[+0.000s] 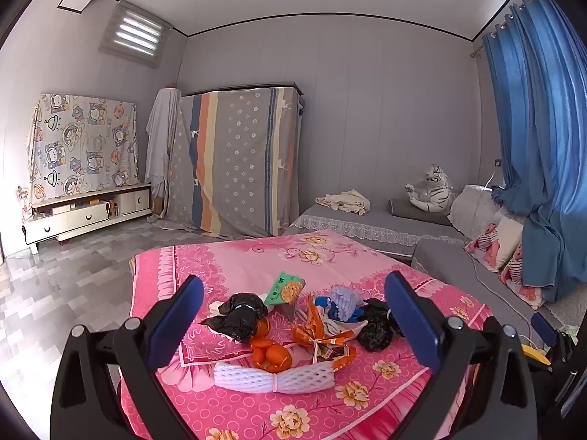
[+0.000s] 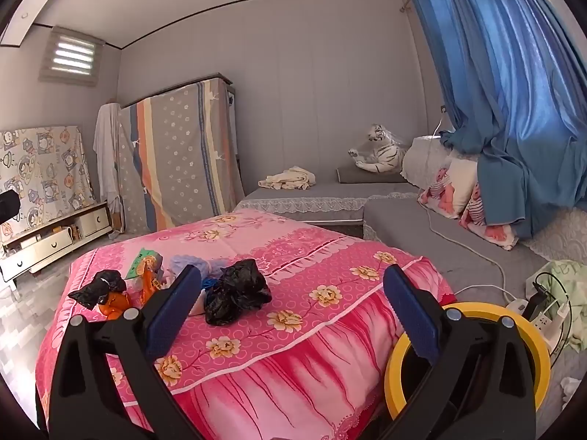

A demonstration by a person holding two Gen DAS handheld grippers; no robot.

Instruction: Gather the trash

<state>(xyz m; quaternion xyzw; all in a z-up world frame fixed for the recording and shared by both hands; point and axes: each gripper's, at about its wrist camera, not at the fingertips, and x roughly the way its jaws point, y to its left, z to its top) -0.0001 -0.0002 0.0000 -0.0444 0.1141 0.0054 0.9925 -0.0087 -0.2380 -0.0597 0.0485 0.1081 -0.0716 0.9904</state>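
1. The left gripper (image 1: 293,315) hangs above the near edge of the pink-covered surface (image 1: 234,267), tipped slightly downward, its blue fingers (image 1: 176,322) spread wide and holding nothing.
2. Beyond and between those fingers lies the trash pile: a black bag (image 1: 238,315) on the left, orange peels (image 1: 271,355) in the middle, a white foam net (image 1: 275,377) nearest, a green packet (image 1: 286,288) farther off, a blue-and-white wad (image 1: 345,306) and a second black bag (image 1: 374,324) on the right.
3. To the left of the surface the tiled floor (image 1: 73,286) lies open up to a low cabinet (image 1: 88,212).
4. The right gripper (image 2: 290,304) hovers over the near right part of the same surface, also tipped slightly down, its fingers (image 2: 411,311) spread wide and empty.
5. In its view a black bag (image 2: 234,293) sits just right of the left finger; the rest of the pile lies farther left.
6. The cloth's near edge drops away below the fingers.
7. A yellow-rimmed bin (image 2: 513,322) stands just beside the surface's right side, partly behind the right finger.
8. Farther right, a grey sofa (image 2: 422,220) and blue curtain (image 2: 513,91) close in the room.
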